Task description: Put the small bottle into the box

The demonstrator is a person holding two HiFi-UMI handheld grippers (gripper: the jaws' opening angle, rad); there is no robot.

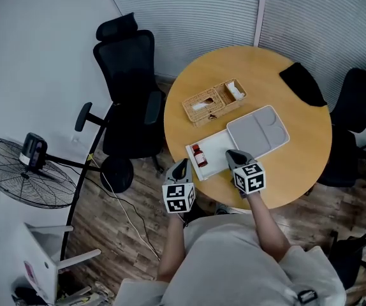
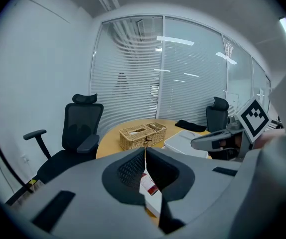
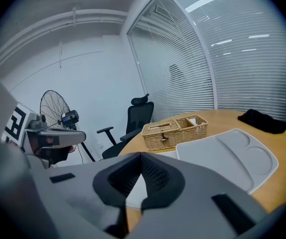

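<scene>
A big round fan (image 1: 23,174) stands on the floor far to the left of the white box (image 1: 216,146). A black chair (image 1: 129,88) is next, closer to the box but not touching the table. The box sits open on the round wooden table (image 1: 285,171), near the edge by the person.

The left gripper (image 1: 182,167) hangs just past the box's left end, by the table edge. Its two jaws are pressed together and it has nothing in them.

The small bottle (image 1: 199,155) lies inside the box, at the box's left end. It has a red label. No gripper touches it.

Behind the box, farther from the person, sits a woven basket (image 1: 212,101).

The right gripper (image 1: 235,158) is at the box's right end, with its tips over the box. Its jaws are closed tight too, and they have nothing in them.

A grey tray (image 1: 257,131) lies right beside the box, on its right side. A black cloth (image 1: 303,83) lies far to the right of the box, at the back of the table.
</scene>
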